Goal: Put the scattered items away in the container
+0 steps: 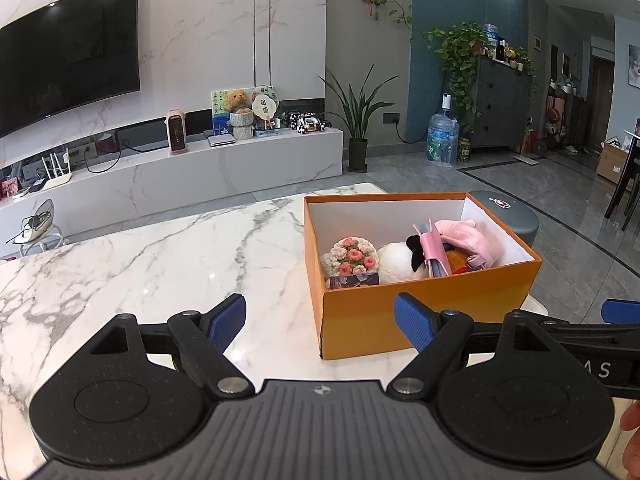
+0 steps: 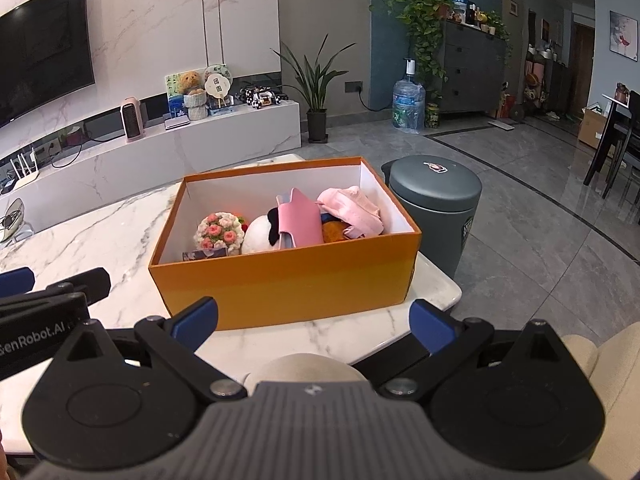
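The open orange cardboard box [image 2: 288, 280] sits on the white grey-veined marble table [image 1: 160, 264], near its right end; its lid is off and not in view. Inside lie a crocheted bouquet of pink and cream flowers [image 2: 219, 233], a round white plush toy with black ears [image 2: 260, 236], a flat pink leather pouch [image 2: 300, 220], a soft pink fabric bundle [image 2: 356, 210], something orange [image 2: 334, 232] half hidden under these, and a small dark printed card [image 2: 204, 255] against the front wall. No loose item shows on the visible tabletop, so the tidying looks finished or close to it.

Handling judgement: the contents look light and soft and would squash under a pinch. The bouquet is best taken at its base, the plush across its body, the pouch by one edge. The box walls look thin and stiff; grip a rim, not the middle of a wall.

The left gripper [image 1: 320, 322] hangs low just in front of the box, blue-padded fingers [image 1: 228, 320] spread wide, holding nothing. The right gripper [image 2: 314, 320] hovers before the front wall, also spread and empty. A grey lidded bin [image 2: 434, 208] stands on the floor just beyond the table's right end.
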Tool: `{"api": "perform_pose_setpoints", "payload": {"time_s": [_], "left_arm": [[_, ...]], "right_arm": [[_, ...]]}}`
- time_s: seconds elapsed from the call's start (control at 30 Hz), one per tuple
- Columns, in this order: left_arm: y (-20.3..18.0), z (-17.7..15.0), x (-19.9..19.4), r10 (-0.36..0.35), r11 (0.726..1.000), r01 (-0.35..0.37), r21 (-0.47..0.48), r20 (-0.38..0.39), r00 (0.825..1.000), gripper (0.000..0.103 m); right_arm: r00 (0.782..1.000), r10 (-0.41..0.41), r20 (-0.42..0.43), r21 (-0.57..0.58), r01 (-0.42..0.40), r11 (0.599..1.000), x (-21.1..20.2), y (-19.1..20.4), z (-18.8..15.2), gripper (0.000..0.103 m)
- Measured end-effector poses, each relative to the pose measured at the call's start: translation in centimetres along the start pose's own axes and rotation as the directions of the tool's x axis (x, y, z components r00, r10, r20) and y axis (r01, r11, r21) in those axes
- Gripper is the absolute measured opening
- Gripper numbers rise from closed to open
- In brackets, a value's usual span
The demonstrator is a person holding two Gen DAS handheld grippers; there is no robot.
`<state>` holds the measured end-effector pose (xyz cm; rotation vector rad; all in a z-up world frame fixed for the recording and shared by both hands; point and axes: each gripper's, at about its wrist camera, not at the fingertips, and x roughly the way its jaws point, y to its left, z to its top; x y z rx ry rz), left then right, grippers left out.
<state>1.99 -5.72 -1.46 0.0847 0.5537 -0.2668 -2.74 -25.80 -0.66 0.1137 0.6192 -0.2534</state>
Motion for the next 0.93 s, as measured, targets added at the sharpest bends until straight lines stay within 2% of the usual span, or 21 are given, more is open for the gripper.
{"api": "perform_pose_setpoints", "payload": {"time_s": [0.93], "left_arm": [[-0.74, 0.06, -0.24, 0.025, 0.999, -0.025, 0.033, 0.001, 1.0, 0.095]], "right_arm": [[1.0, -0.003, 0.0, 0.025, 0.003, 1.0, -0.16, -0.28, -0.39, 0.102]]}}
